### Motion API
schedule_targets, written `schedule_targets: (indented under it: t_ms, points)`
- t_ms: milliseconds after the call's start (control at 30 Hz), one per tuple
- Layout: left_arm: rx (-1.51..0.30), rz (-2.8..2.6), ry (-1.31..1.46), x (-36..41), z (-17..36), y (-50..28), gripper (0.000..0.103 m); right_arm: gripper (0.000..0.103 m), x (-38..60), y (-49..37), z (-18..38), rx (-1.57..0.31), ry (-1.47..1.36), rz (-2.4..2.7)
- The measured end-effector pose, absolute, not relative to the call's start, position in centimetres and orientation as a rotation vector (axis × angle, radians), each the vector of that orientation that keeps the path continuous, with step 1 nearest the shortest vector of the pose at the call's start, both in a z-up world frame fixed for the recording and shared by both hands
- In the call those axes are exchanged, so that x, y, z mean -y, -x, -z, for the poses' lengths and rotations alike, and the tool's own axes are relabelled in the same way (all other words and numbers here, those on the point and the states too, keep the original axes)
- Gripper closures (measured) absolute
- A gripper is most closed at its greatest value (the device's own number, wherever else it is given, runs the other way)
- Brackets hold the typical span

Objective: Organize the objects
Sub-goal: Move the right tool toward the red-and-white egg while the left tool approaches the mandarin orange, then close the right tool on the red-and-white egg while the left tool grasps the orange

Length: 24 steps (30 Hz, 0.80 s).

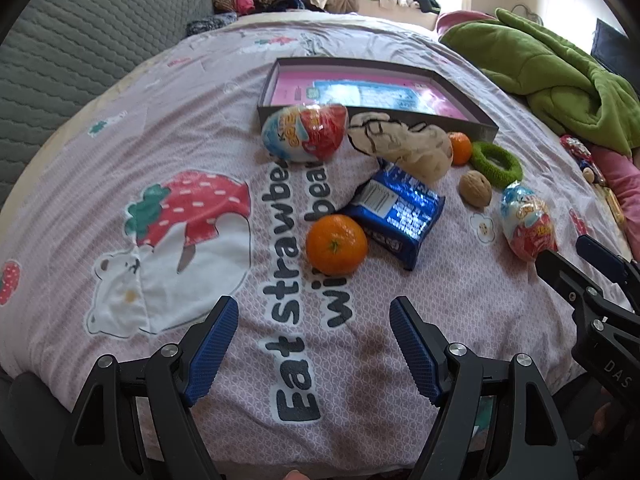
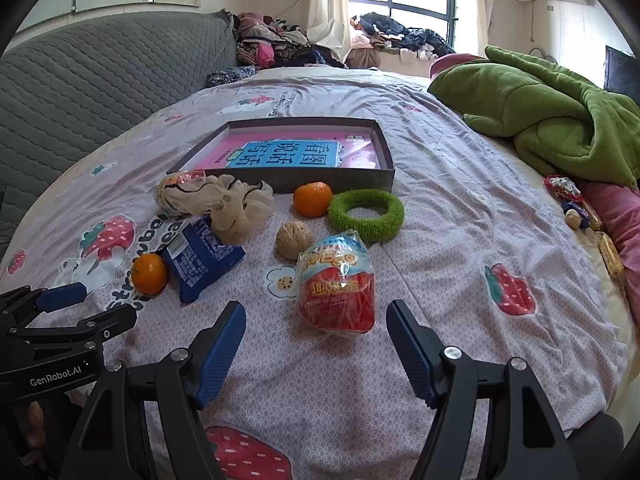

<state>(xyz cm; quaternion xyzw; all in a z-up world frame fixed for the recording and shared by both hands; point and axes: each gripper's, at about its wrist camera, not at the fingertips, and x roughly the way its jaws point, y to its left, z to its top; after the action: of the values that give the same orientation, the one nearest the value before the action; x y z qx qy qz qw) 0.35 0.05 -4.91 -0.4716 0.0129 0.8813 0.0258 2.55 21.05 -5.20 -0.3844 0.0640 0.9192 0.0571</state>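
Patterned bedspread [image 2: 460,216], both hand-held grippers spread wide, wrapped egg [image 2: 338,284] just ahead of right hand-held gripper [image 2: 316,344]

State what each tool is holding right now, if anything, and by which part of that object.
Nothing is held. The left tool is open over bare bedspread, short of the orange. The right tool is open too, short of the wrapped egg toy.

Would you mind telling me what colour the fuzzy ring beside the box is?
The fuzzy ring is bright green, clearest in the right wrist view.
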Motion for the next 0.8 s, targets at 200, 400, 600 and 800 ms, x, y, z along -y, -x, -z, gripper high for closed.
schedule_targets:
  t_ms: [200, 400, 600, 800]
  points:
    - [-0.048, -2.726, 1.471, 0.0, 5.6, 0.0, 0.024, 0.031, -21.2, -2.5, 5.7, -0.208, 1.177, -2.78]
    - [-0.04, -2.751, 1.43, 0.4, 5.9, 0.7, 0.024, 0.031, -21.9, -2.1, 5.8, -0.21, 1.14, -2.784]
    - [-0.016, -2.742, 1.409, 0.7, 6.5, 1.7, 0.024, 0.031, -22.8, -0.9, 6.6, -0.211, 1.152, -2.768]
    - [-0.02, -2.743, 1.403, 0.6, 7.0, 2.8, 0.024, 0.031, -23.0, 0.3, 7.6, -0.2, 1.178, -2.763]
